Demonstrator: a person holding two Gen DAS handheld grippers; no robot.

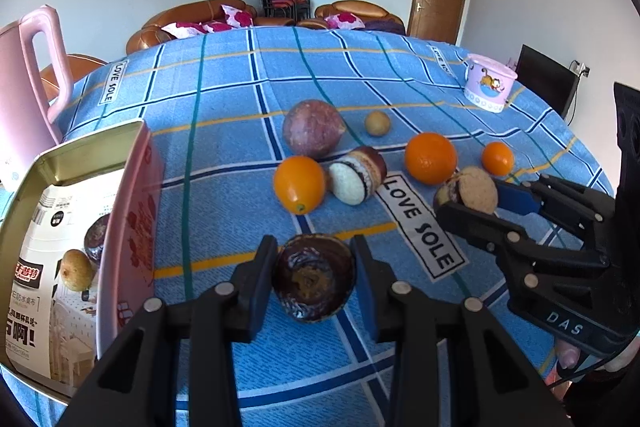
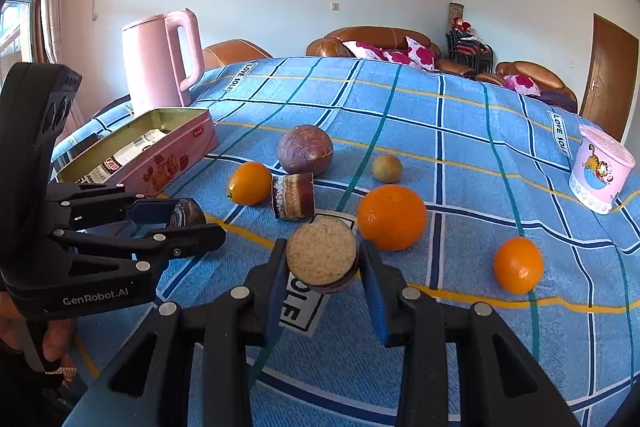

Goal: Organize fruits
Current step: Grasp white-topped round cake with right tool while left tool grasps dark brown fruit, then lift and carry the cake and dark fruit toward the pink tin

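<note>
My left gripper [image 1: 314, 279] is shut on a dark brown round cake [image 1: 313, 279], held just above the blue cloth; it also shows in the right wrist view [image 2: 188, 214]. My right gripper [image 2: 323, 257] is shut on a crumb-topped round cake [image 2: 322, 253], which also shows in the left wrist view [image 1: 474, 190]. On the cloth lie a purple passion fruit [image 2: 305, 149], a layered cake on its side [image 2: 293, 195], three oranges [image 2: 391, 217] [image 2: 249, 183] [image 2: 518, 264] and a small brown fruit [image 2: 386, 168].
An open pink tin [image 1: 132, 203] holding a small brown fruit [image 1: 76, 269] and a leaflet stands at the left. A pink kettle [image 2: 160, 61] is behind it. A pink cartoon cup [image 2: 602, 171] stands at the right. Sofas lie beyond the table.
</note>
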